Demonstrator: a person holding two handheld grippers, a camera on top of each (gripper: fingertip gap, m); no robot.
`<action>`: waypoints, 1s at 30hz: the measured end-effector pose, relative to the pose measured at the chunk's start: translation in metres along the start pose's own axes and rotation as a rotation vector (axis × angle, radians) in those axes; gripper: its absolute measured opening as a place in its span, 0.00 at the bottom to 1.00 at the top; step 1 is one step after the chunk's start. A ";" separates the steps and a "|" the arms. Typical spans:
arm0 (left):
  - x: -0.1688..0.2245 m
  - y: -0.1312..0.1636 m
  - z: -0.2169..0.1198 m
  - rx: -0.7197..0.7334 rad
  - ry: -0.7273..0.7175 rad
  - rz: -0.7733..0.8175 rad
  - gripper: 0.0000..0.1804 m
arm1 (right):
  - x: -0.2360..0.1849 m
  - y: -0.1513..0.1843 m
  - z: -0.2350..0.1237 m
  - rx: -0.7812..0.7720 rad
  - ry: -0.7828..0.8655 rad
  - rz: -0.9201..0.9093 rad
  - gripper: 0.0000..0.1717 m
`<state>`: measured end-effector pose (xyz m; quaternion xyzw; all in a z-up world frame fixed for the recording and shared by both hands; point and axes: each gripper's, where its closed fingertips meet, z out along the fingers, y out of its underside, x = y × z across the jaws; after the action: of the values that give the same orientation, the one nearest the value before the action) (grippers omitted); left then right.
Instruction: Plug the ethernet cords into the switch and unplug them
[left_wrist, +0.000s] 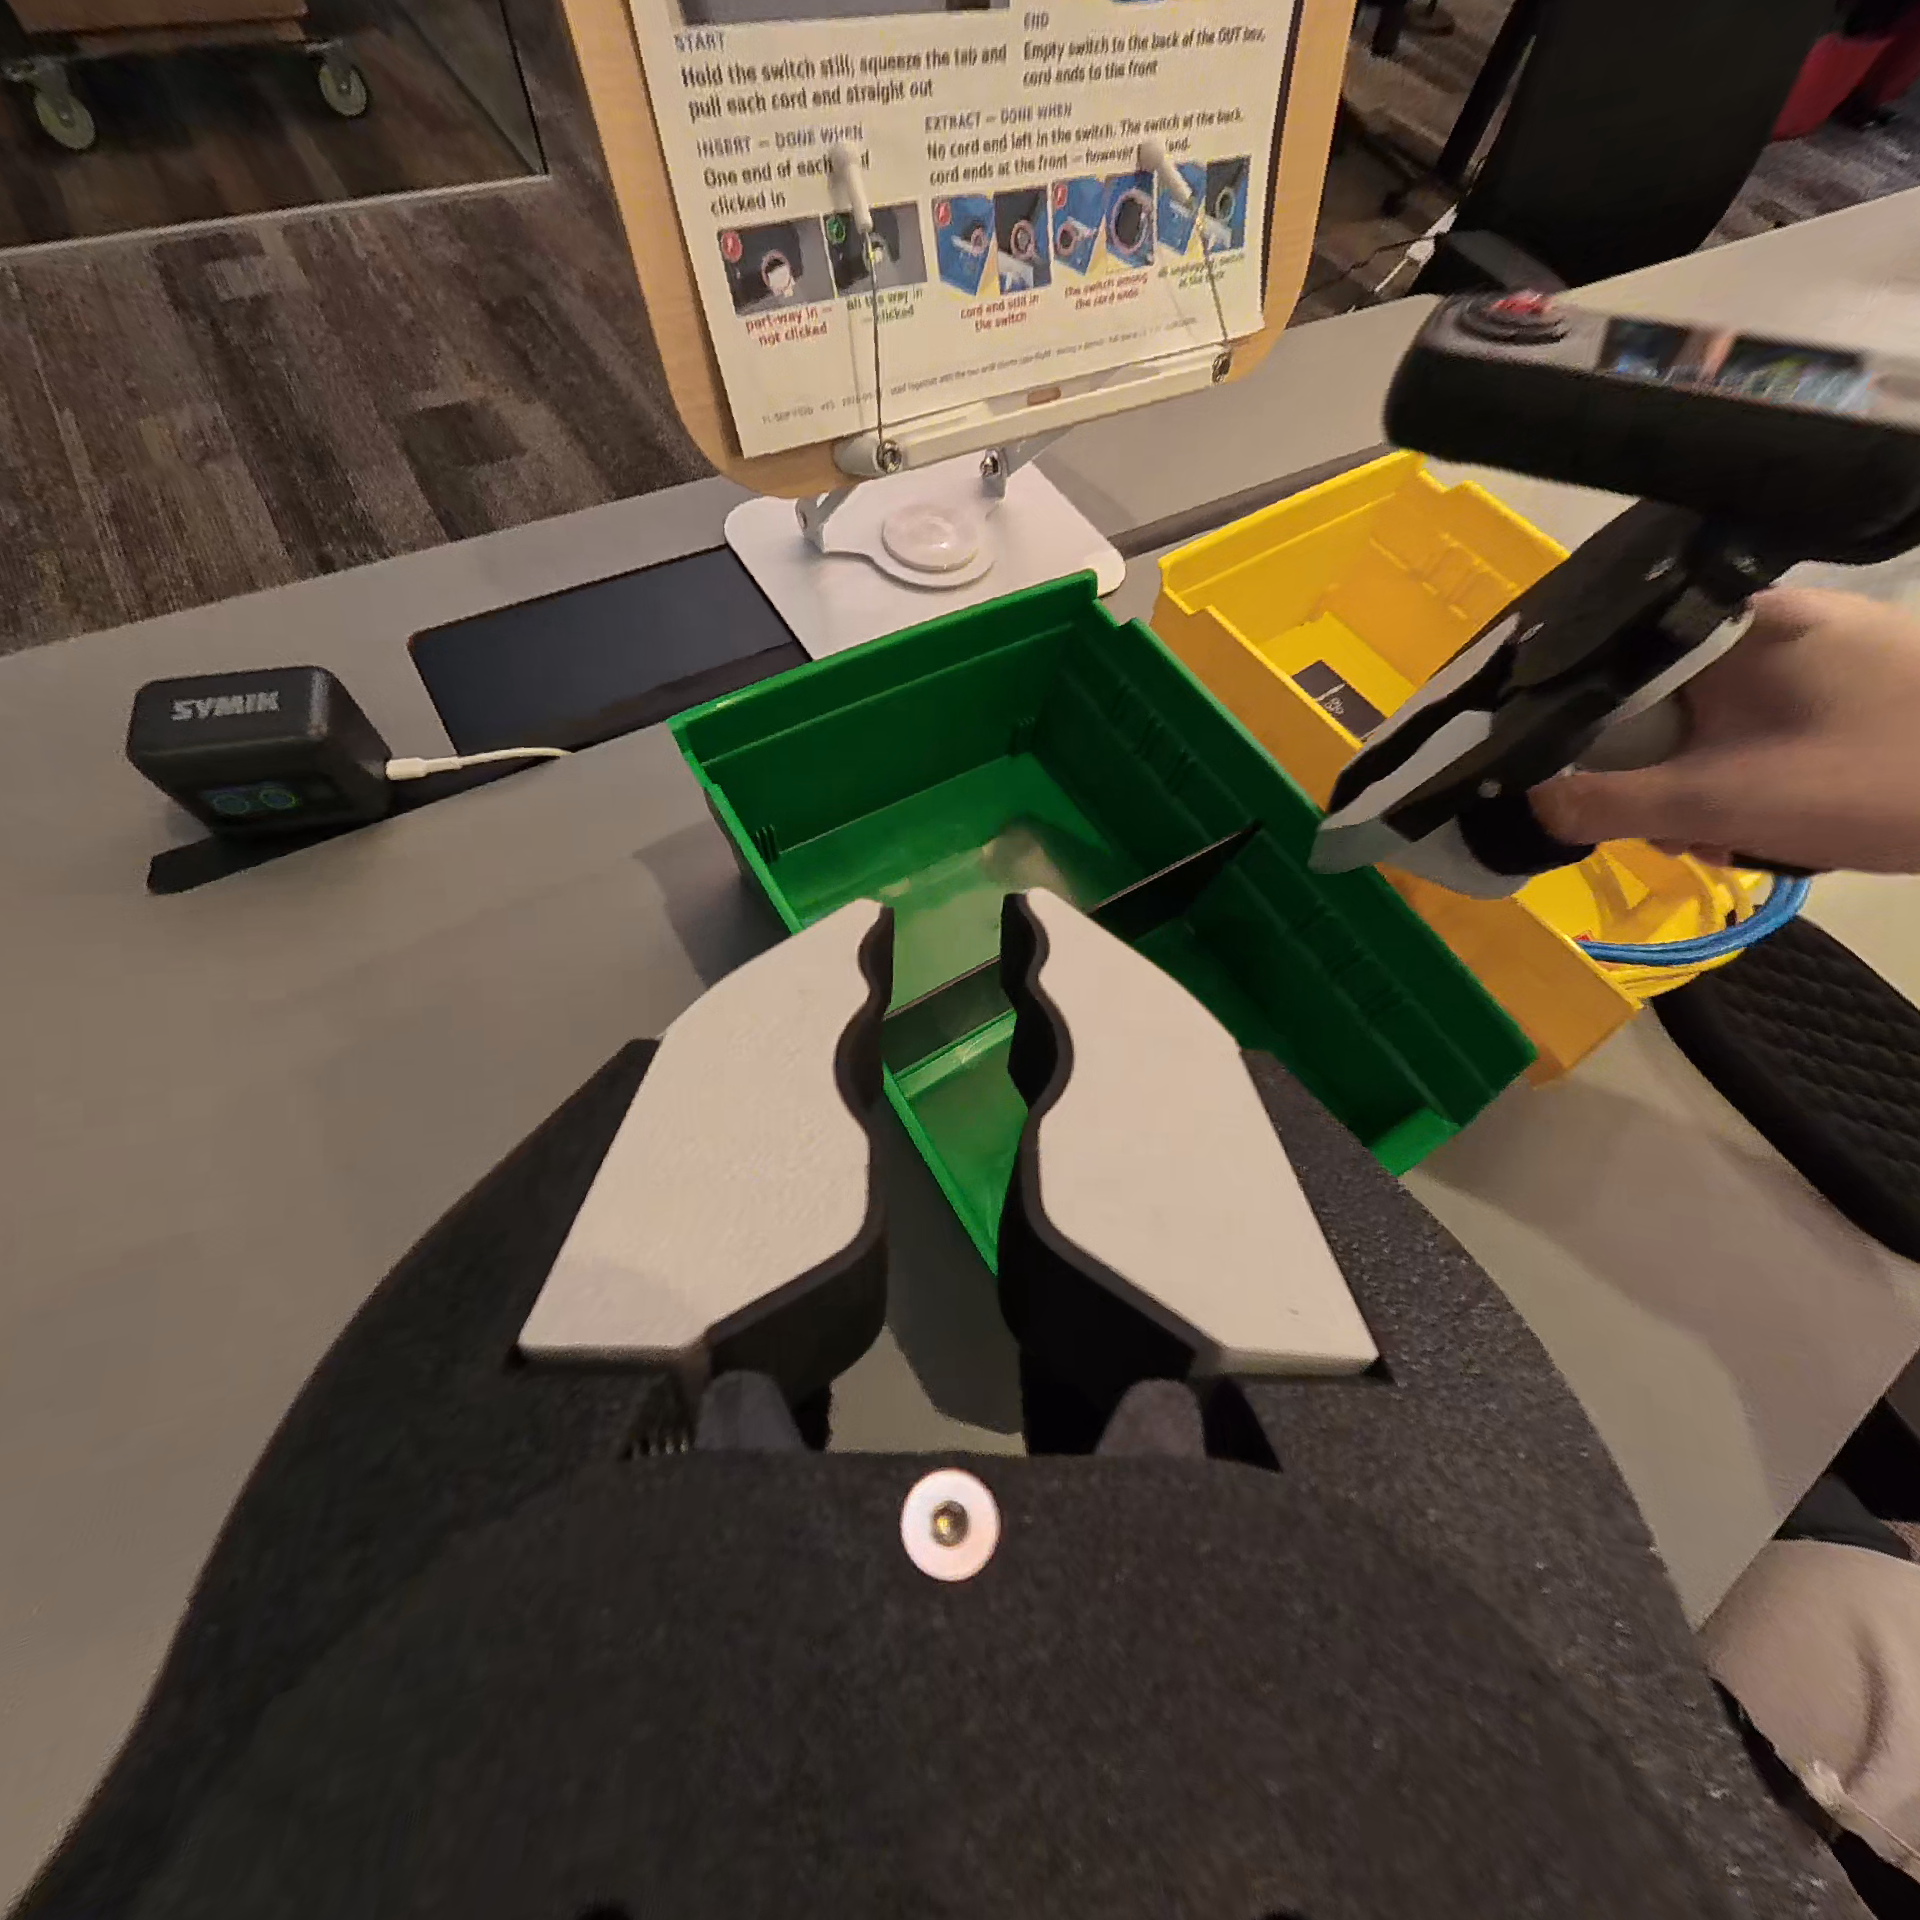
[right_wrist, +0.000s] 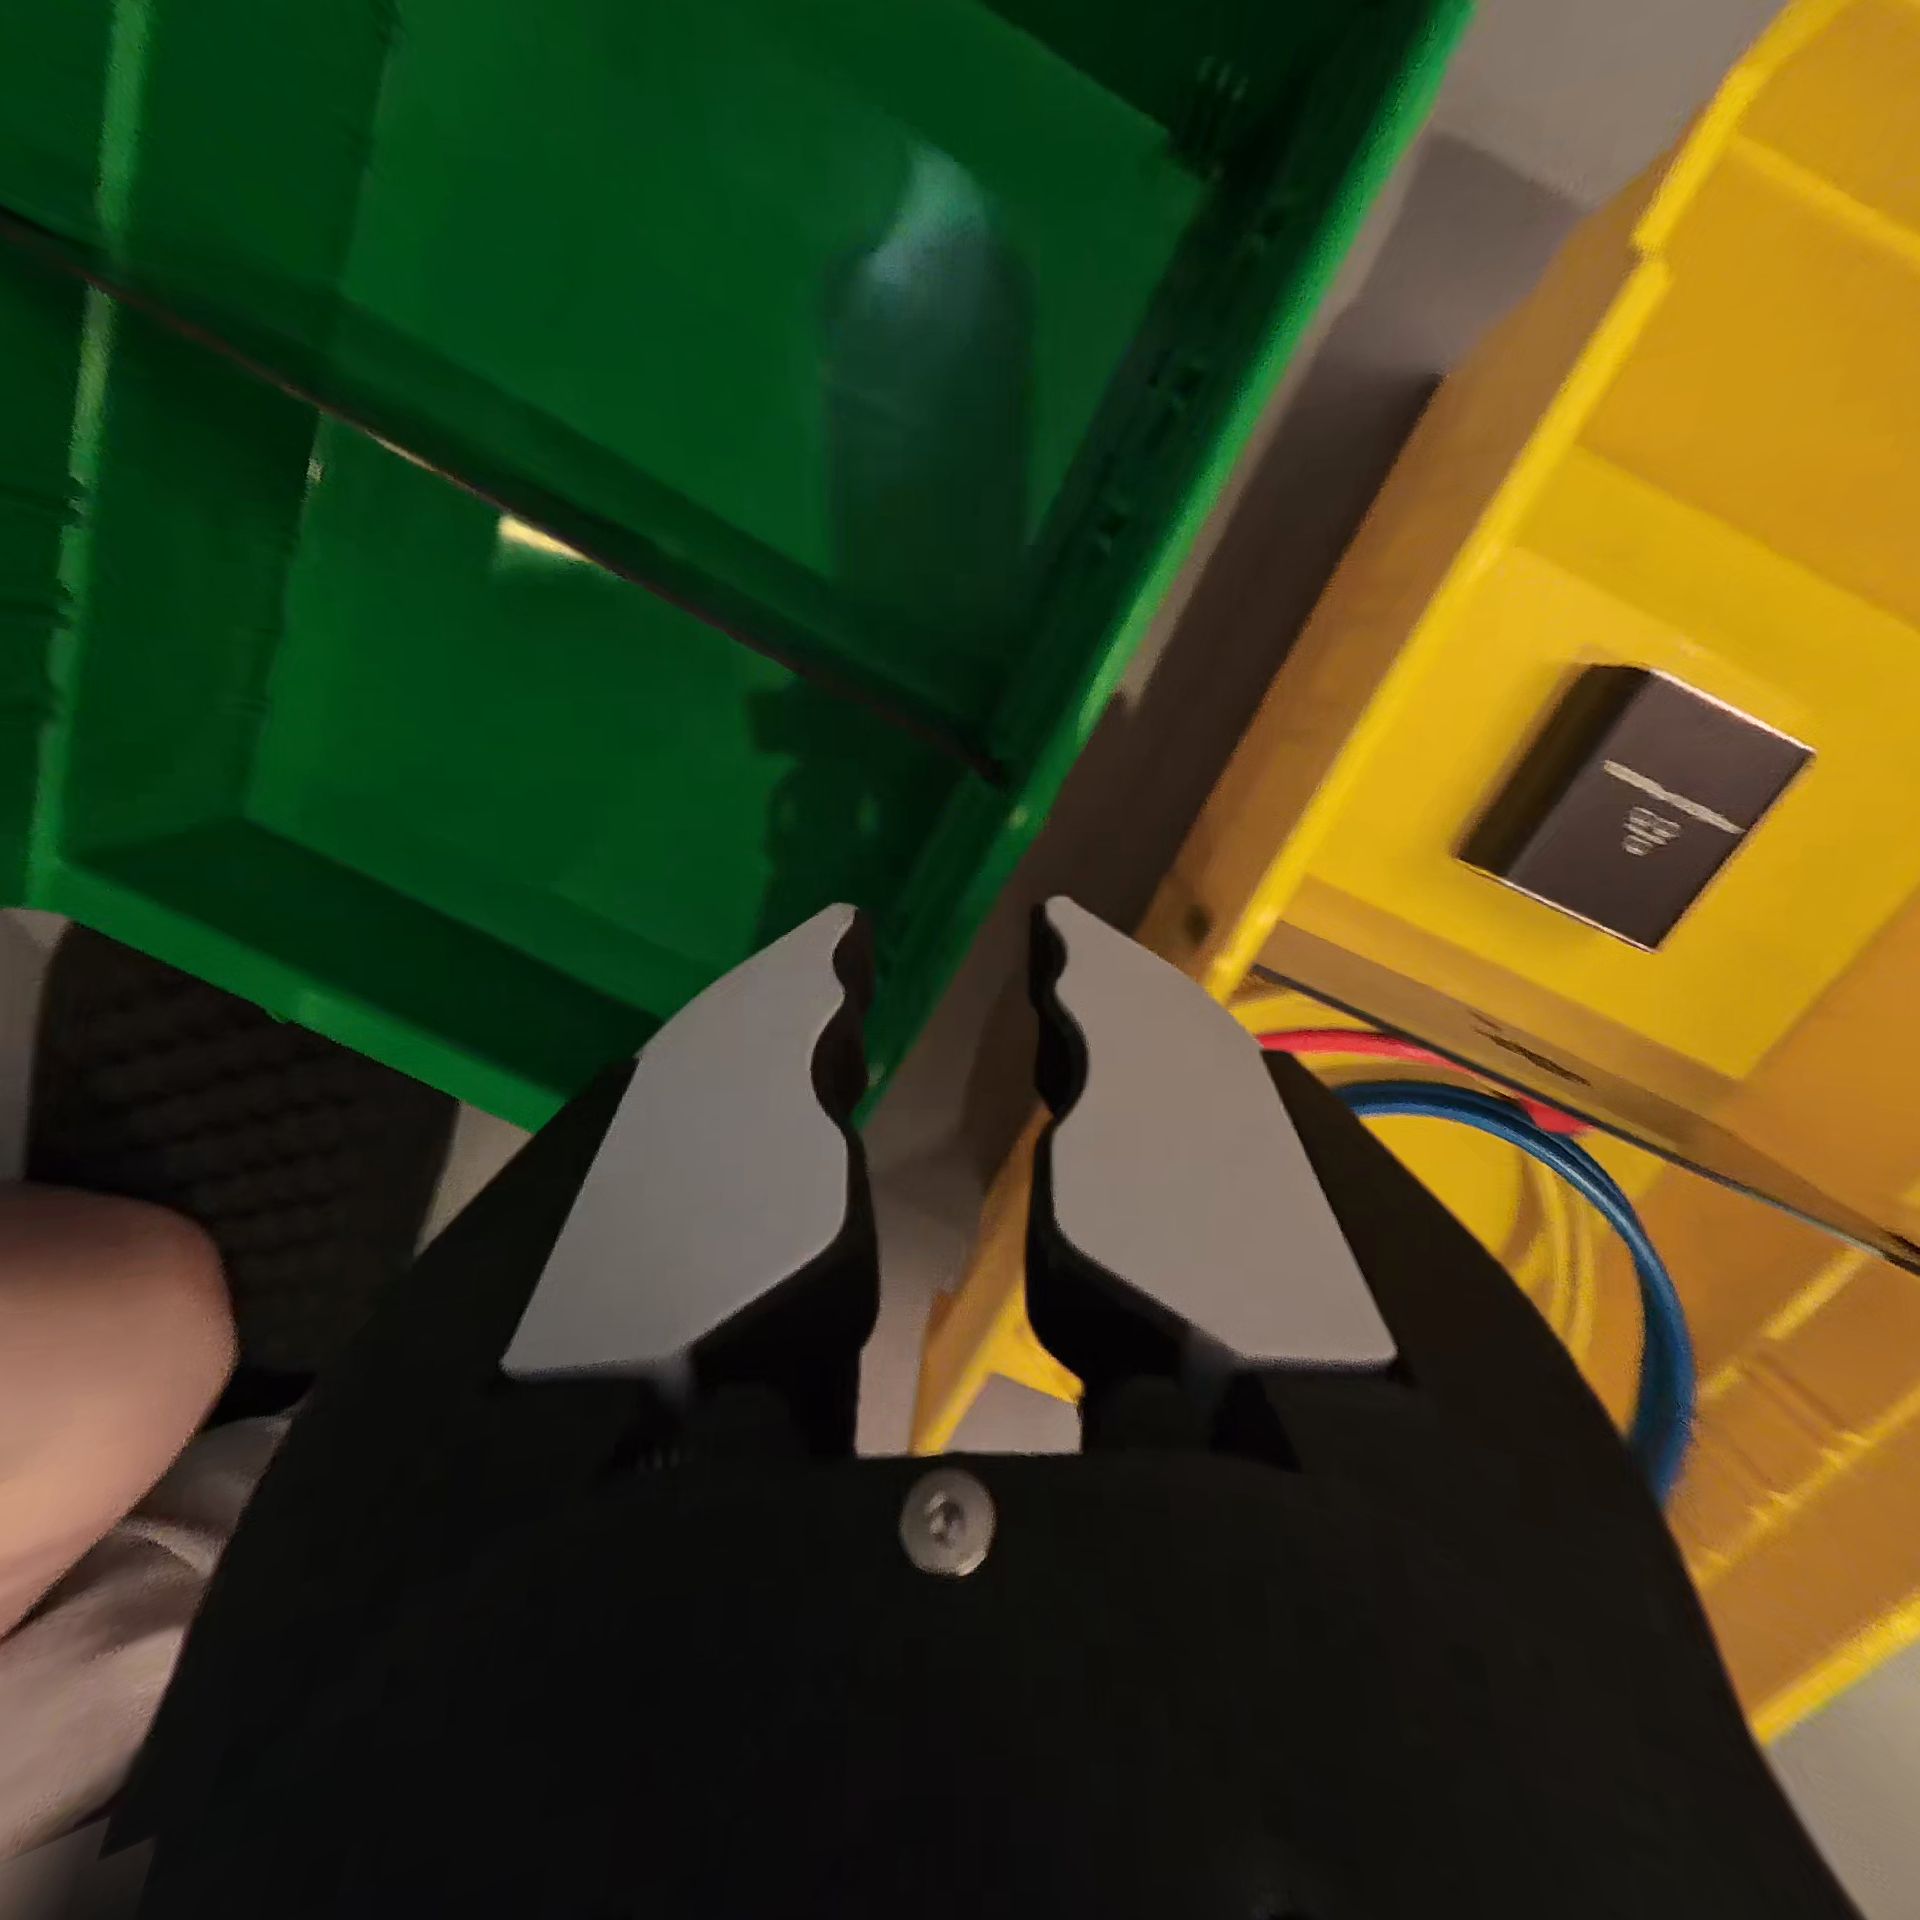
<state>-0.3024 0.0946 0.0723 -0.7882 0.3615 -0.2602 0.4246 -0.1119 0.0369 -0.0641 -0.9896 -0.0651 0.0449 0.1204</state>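
A: Left gripper (left_wrist: 943, 920)?
B: Jaws parted, nothing between them; hovers over green bin (left_wrist: 1340, 997).
A: Right gripper (right_wrist: 951, 914)?
B: Jaws parted, bare; above the bins' gap.
A: Switch (right_wrist: 1652, 805), cords (right_wrist: 1621, 1216)?
B: Both in yellow bin (right_wrist: 1455, 582).

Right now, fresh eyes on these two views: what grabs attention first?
The bright green bin in the middle of the grey table, split by a dark divider and apparently empty, with the open left gripper poised over its near end. Beside it on the right, the yellow bin holds a small dark switch at the back and coiled blue, red and yellow cords at the front. The right gripper hangs open above the gap between both bins.
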 end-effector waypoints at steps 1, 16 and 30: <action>0.000 -0.002 -0.001 0.012 0.003 -0.001 0.10 | -0.004 -0.002 0.004 0.002 -0.007 0.012 0.16; -0.009 -0.006 -0.016 0.081 0.020 -0.028 0.07 | -0.015 -0.012 0.059 -0.115 -0.030 0.045 0.10; -0.047 -0.049 -0.032 0.262 -0.415 0.097 0.38 | -0.029 -0.032 0.035 -0.167 -0.201 0.083 0.04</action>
<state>-0.3366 0.1346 0.1255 -0.7448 0.2671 -0.1169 0.6003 -0.1482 0.0720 -0.0878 -0.9885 -0.0393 0.1430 0.0285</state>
